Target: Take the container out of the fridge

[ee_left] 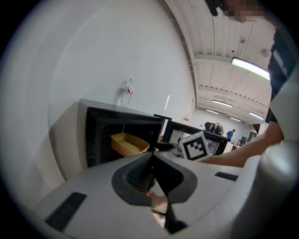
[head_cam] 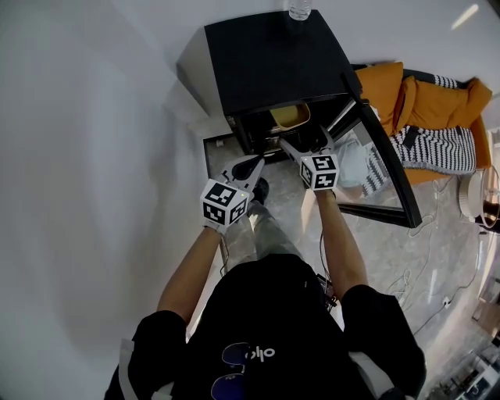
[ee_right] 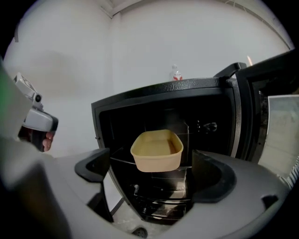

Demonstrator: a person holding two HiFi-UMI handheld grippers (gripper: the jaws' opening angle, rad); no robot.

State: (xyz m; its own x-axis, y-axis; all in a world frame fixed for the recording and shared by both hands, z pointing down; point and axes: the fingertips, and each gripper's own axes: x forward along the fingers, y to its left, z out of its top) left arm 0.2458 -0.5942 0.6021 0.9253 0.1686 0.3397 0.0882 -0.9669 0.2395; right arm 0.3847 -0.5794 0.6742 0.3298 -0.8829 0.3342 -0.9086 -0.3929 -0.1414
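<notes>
Fridge open, container sitting on the shelf!
The tan container sat on a shelf inside the black fridge, whose door was swung out toward 4 o'clock in the head view. The right gripper faced it with jaws spread wide and released, the container framed at 12 o'clock between them, untouched. The left gripper, at the right one's 8 o'clock, was clenched on nothing. A bottle stood on the fridge top.
</notes>
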